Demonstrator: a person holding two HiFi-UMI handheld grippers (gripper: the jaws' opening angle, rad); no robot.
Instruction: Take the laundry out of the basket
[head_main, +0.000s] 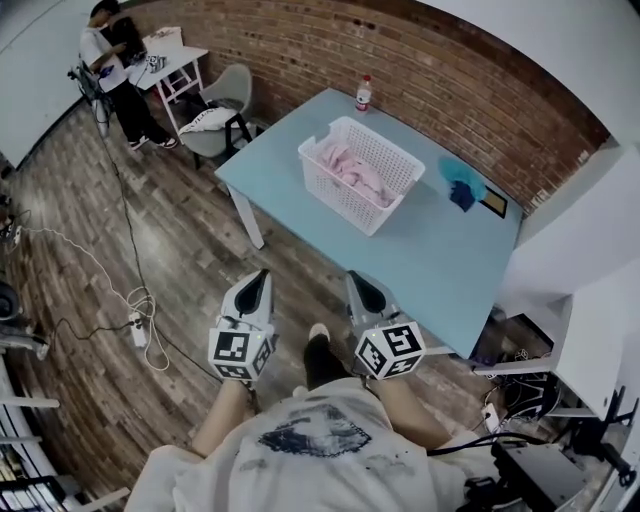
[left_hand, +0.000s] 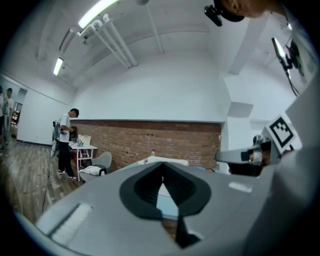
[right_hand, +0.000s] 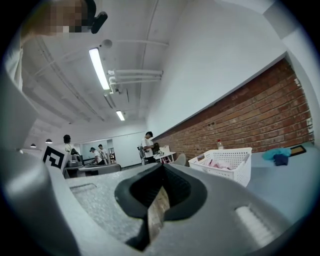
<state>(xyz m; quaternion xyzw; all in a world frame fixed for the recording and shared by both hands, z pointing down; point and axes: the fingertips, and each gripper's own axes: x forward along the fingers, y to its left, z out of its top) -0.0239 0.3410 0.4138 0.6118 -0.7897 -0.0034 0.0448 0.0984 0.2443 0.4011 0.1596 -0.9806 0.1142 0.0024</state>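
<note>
A white slatted basket (head_main: 355, 172) stands on the light blue table (head_main: 430, 265), with pink laundry (head_main: 352, 168) lying inside it. Both grippers are held level over the wood floor, short of the table's near edge and apart from the basket. My left gripper (head_main: 264, 275) has its jaws together with nothing in them. My right gripper (head_main: 355, 278) is also shut and empty. In the right gripper view the basket (right_hand: 227, 162) and the laundry (right_hand: 215, 163) show to the right of the shut right gripper (right_hand: 161, 166). The left gripper (left_hand: 162, 164) points toward the table.
A blue cloth (head_main: 460, 183) and a small bottle (head_main: 363, 93) are on the table beyond the basket. A grey chair (head_main: 225, 95) stands left of the table. A person (head_main: 110, 50) stands at a white desk far left. Cables (head_main: 135, 300) lie on the floor. White cabinets (head_main: 585, 270) stand at the right.
</note>
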